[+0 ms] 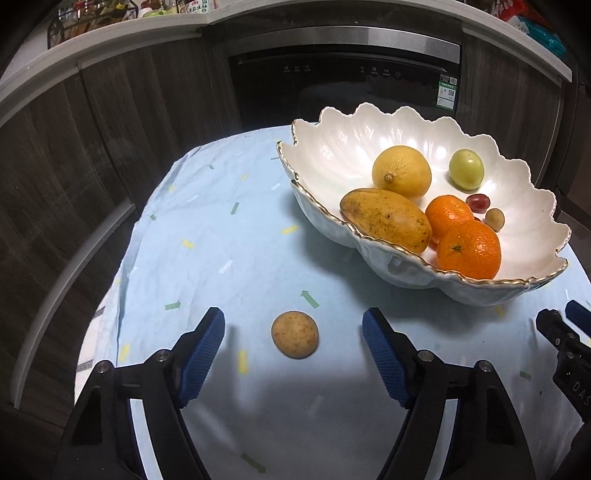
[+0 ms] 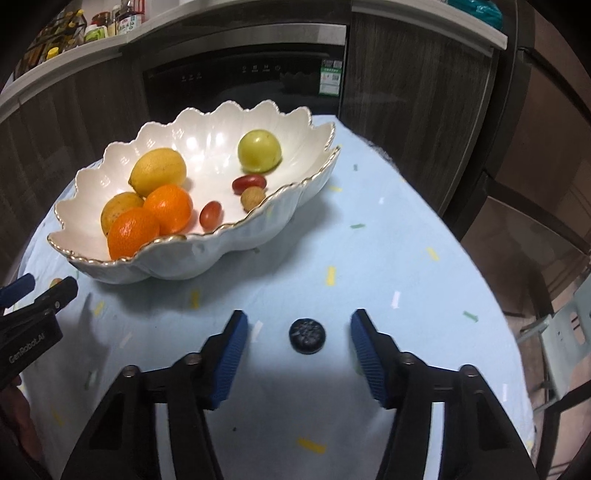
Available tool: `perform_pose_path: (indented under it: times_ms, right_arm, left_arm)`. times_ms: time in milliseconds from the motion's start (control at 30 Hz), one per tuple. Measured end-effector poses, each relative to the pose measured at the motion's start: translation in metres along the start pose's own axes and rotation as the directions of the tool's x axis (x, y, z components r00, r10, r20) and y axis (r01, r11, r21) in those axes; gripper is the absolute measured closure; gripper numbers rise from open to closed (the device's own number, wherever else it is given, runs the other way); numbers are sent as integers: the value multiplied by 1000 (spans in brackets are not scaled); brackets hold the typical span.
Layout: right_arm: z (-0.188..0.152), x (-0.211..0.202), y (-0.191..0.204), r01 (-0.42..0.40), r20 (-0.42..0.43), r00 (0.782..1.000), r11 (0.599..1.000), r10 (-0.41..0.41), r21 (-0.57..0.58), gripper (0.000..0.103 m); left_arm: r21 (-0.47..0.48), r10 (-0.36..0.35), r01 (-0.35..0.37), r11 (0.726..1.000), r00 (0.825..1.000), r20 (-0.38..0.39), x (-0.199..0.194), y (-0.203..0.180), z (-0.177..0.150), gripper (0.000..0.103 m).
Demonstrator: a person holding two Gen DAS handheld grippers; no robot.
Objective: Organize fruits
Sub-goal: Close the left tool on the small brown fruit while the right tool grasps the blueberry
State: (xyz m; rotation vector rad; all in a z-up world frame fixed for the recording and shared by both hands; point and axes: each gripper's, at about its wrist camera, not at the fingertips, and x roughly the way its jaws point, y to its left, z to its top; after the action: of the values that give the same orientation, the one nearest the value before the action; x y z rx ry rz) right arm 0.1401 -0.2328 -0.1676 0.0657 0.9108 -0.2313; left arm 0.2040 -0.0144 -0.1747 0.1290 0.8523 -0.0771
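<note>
Left wrist view: the left gripper [image 1: 293,334] has its two blue-padded fingers spread wide, gripping nothing. Between them, touching neither pad, a small round speckled tan fruit [image 1: 294,334] lies on the pale blue tablecloth [image 1: 221,236], which is printed with small green, yellow and white arrows. Far and to the right stands a white scalloped bowl [image 1: 369,129] with a gold rim. It holds a lemon [image 1: 401,171], a mango [image 1: 386,219], two oranges [image 1: 468,249], a pale green round fruit [image 1: 466,169], a red grape [image 1: 478,202] and a small tan round fruit [image 1: 494,219]. The nearer orange hides part of the farther one. At the right edge, part of the right gripper [image 1: 565,328] shows, cut off by the frame, bearing the letters "DAS"; the rest is out of view. Behind the table is a dark built-in appliance [image 1: 343,74] with a green label and panel symbols too small to read.

Right wrist view: the right gripper [image 2: 298,338] is likewise spread wide and holds nothing. Between its fingers, clear of both pads, a small dark round fruit [image 2: 307,336] with a bumpy top sits on the cloth. The bowl is far and to the left; here a second red grape [image 2: 211,213] shows, and the mango is mostly hidden behind the oranges. At the left edge, the other gripper reads "GenRobot.AI". Bottles [image 2: 110,22] on a far shelf carry labels too blurred to read.
</note>
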Motion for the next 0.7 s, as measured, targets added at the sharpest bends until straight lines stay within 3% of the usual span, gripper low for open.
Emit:
perform_pose_path:
  times_ms: [167,433,633,700]
  right_arm:
    - [0,6,0,-5,-18,1000,1000,5,7,55]
    - [-3,8,0,-11,-13,1000,1000,11,2,61]
    - [-3,7,2,-17,-5,1000,1000,17,-9,75]
    - [-3,7,4,-16,-2,1000,1000,16,-18,81]
  left_arm:
    - [-8,-12,12,1000,1000,-6,5,-1,1,34]
    - [-8,-27,27,1000,999,-39,13,-2,0,56]
    - [-18,-25,24,1000,999,-41,13,-2,0,75]
    - [-18,-24,24,1000,999,-40,13,-1,0,76]
